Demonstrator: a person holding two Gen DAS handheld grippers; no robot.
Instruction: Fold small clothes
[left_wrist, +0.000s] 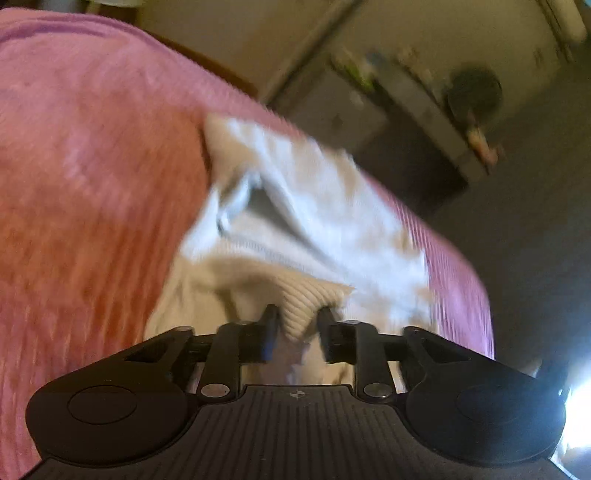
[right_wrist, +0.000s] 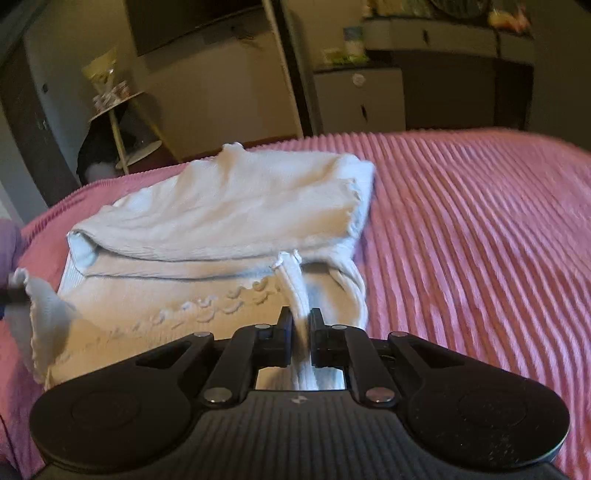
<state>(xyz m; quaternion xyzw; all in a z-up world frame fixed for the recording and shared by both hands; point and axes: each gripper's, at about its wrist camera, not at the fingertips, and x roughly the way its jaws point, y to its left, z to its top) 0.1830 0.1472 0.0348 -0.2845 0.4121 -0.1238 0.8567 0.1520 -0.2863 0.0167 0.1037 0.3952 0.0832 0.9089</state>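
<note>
A small white knit garment (right_wrist: 229, 206) lies partly folded on a pink ribbed bedspread (right_wrist: 480, 229). My right gripper (right_wrist: 300, 317) is shut on a ribbed edge of the garment and holds it up off the bed. My left gripper (left_wrist: 298, 317) has a ribbed corner of the same white garment (left_wrist: 306, 206) pinched between its jaws, which stand a little apart around the thick fabric. In the right wrist view the left gripper's tip (right_wrist: 13, 293) shows at the far left edge, holding a scalloped corner. The left wrist view is blurred by motion.
The pink bedspread (left_wrist: 92, 184) covers the bed. Beyond the bed's far edge stand white cabinets and a dark desk (right_wrist: 406, 85), and a small round side table (right_wrist: 122, 122) with items on it at the left.
</note>
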